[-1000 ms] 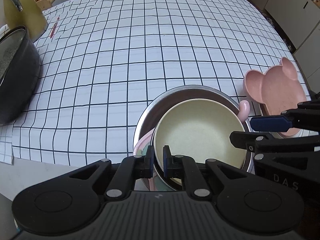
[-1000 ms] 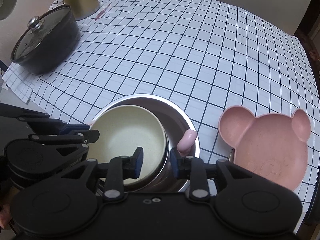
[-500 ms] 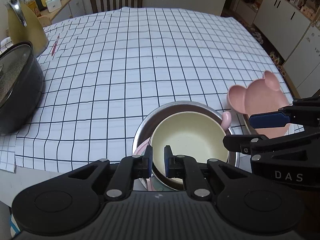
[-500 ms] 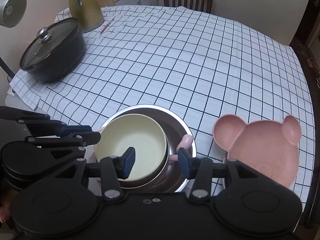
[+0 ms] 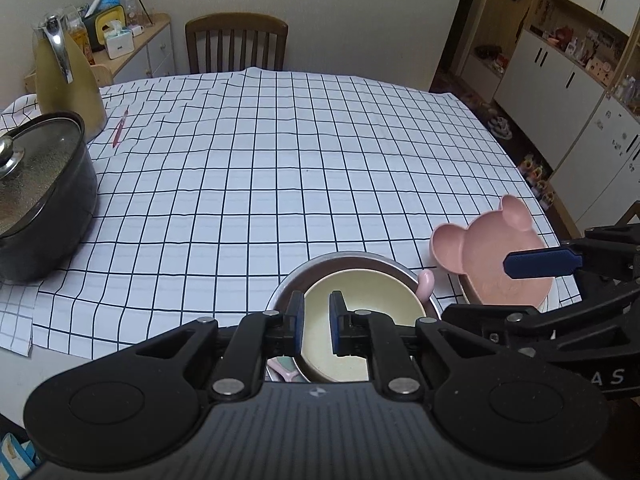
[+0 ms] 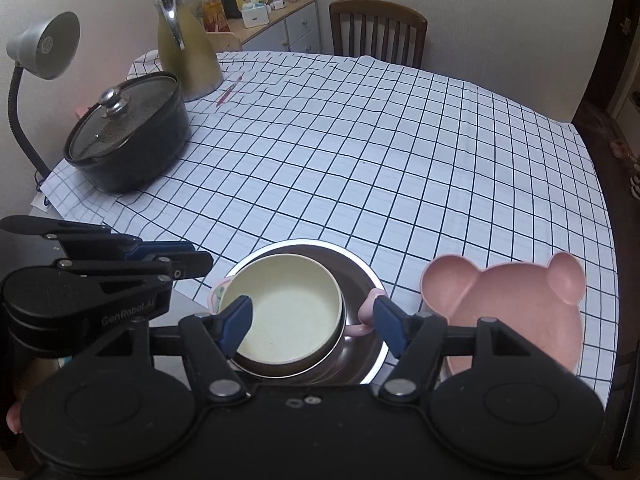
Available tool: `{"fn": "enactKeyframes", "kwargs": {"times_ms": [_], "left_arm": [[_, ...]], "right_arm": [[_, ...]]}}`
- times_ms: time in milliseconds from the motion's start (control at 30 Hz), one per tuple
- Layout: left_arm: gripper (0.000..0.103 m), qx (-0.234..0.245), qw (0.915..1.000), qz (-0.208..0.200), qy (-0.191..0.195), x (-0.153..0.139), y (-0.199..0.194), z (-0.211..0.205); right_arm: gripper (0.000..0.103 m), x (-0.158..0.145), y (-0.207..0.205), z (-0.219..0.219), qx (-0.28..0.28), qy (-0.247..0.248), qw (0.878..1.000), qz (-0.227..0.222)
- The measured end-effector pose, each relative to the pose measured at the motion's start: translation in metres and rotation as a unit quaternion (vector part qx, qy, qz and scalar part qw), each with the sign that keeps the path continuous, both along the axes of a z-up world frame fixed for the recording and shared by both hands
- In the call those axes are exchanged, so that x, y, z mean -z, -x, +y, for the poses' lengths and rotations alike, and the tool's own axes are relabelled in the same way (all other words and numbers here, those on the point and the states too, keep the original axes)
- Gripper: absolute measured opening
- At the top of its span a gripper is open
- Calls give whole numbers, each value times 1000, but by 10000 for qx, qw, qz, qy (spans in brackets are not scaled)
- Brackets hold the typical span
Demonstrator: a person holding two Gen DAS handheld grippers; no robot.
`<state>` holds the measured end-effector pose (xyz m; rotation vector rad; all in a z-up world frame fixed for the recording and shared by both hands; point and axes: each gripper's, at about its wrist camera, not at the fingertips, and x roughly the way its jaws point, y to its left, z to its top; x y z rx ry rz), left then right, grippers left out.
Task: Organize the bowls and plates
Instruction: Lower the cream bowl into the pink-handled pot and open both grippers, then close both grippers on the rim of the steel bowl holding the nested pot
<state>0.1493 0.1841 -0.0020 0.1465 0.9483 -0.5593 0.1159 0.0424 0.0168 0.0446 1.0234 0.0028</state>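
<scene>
The middle and far side of the table under the white black-checked cloth (image 6: 400,168) lie bare, wide enough for either gripper to pass. At the left edge stand a black lidded pot (image 6: 128,144) and, behind it near the far left corner, a tall olive jug (image 6: 186,52); a red pen (image 6: 228,94) lies just beside the jug. The near edge is crowded: a steel bowl (image 6: 360,272) holding a cream bowl (image 6: 288,312), and close to its right a pink bear-shaped plate (image 6: 512,300).

A wooden chair (image 5: 236,42) stands at twelve o'clock against a cream wall (image 5: 340,8). White cupboards (image 5: 576,80) at two, a sideboard (image 5: 144,46) at eleven.
</scene>
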Motion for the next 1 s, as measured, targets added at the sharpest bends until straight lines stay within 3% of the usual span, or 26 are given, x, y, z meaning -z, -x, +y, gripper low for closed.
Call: {"fn": "enactKeyframes", "kwargs": {"times_ms": [33, 200, 233, 367, 433, 500, 833, 1000], "left_arm": [[19, -12, 10000, -22, 42, 0, 1, 1], [72, -69, 9993, -301, 228, -4, 7, 6], [74, -63, 9990, -359, 271, -5, 8, 7], [76, 99, 9984, -512, 214, -6, 11, 6], [76, 181, 9978, -613, 163, -5, 12, 7], [76, 226, 9975, -659, 114, -2, 10, 7], [76, 615, 9974, -361, -27, 24, -38, 17], [76, 845, 9958, -152, -332, 47, -65, 12]], "right_arm": [[71, -1, 2, 0, 8, 10, 10000, -33], [76, -4, 9, -3, 54, 16, 9999, -144], [78, -4, 11, -3, 50, 24, 9998, -173], [84, -6, 20, -6, 47, 43, 9994, -340], [95, -4, 25, -9, 36, -2, 9991, -412], [98, 0, 30, -11, 48, -69, 9991, -427], [99, 36, 44, -17, 387, -228, 9989, -133], [97, 57, 43, -18, 545, -229, 9982, 119]]}}
